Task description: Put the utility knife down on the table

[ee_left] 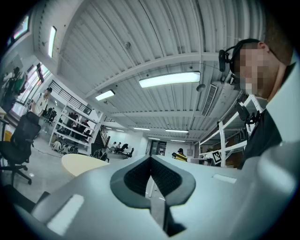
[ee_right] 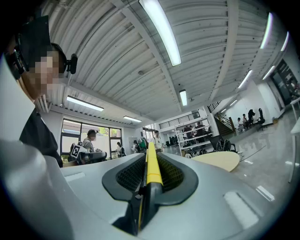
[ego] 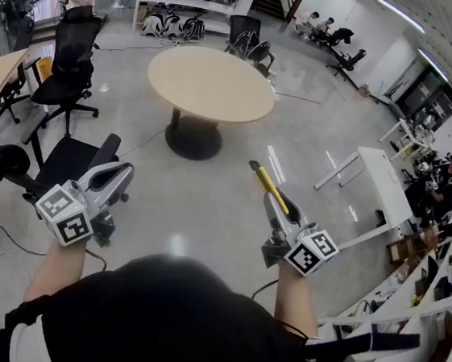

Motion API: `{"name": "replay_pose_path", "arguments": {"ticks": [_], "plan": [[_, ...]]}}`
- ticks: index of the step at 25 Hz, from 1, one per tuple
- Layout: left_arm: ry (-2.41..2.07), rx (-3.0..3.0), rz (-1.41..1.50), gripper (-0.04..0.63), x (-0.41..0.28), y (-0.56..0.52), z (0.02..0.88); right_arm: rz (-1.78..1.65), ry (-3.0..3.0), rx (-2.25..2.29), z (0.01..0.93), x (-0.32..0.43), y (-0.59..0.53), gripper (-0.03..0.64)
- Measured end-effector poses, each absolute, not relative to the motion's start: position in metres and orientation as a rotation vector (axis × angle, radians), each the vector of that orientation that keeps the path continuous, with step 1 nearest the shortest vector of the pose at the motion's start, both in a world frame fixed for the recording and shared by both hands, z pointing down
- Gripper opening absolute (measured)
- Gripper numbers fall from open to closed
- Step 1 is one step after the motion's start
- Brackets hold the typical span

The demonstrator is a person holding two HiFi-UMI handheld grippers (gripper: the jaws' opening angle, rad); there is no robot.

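A yellow and black utility knife [ego: 265, 182] juts forward from my right gripper [ego: 276, 208], whose jaws are shut on its handle. In the right gripper view the knife [ee_right: 152, 171] lies clamped between the dark pads and points at the room ahead. My left gripper [ego: 120, 174] hangs at the lower left over the floor; its pads [ee_left: 161, 176] meet with nothing between them. A round beige table [ego: 211, 81] stands farther ahead, some way beyond both grippers. It also shows as a pale disc in the right gripper view [ee_right: 218, 161] and the left gripper view [ee_left: 82, 164].
Black office chairs [ego: 68, 61] stand at the left, one [ego: 62, 161] close to my left gripper. A white desk [ego: 378, 184] and white shelving [ego: 408, 294] line the right side. People sit and stand at the room's far edges. Grey floor lies between me and the table.
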State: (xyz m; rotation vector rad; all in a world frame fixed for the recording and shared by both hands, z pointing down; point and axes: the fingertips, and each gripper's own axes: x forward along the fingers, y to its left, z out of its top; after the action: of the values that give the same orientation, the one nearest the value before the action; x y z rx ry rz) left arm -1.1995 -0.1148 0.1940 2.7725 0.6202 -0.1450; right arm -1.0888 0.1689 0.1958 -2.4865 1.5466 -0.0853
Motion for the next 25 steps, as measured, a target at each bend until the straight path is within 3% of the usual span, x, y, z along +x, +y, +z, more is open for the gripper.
{"name": "replay_pose_path", "arguments": {"ticks": [25], "plan": [[0.656, 2.773, -0.129, -0.002, -1.156, -0.047, 0.191, -0.087, 1.584, -2.488, 0.19, -1.055, 0.226, 0.094]]}}
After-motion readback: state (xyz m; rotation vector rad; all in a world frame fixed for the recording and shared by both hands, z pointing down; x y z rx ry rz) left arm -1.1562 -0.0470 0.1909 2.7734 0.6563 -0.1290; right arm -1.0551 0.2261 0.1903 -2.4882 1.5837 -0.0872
